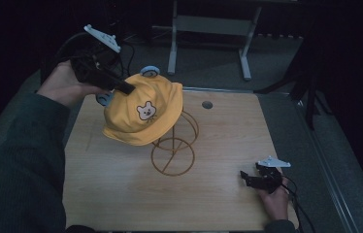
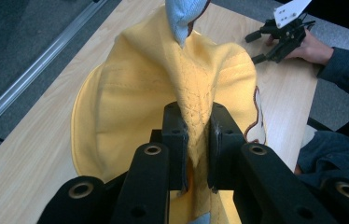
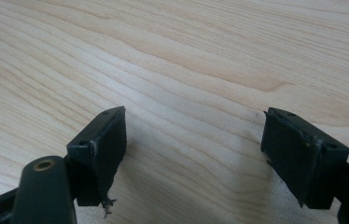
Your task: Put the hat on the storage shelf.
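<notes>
- The yellow bear hat (image 1: 143,114) hangs over the top of the wire hat stand (image 1: 173,155) in the middle of the desk (image 1: 218,194), tilted towards the left gripper (image 1: 127,89).
- That gripper's fingers (image 2: 175,140) are closed on a pinched fold of the crown, beside a blue ear (image 2: 182,16).
- To do this well, I'd keep the pinch firm and move the hat straight along the stand's axis, so the brim doesn't snag a loop.
- The right gripper (image 1: 248,178) rests on the desk, fingers (image 3: 99,144) spread wide with nothing between them.
- The hat hides the stand's upper part, so how well it is seated is unclear.
</notes>
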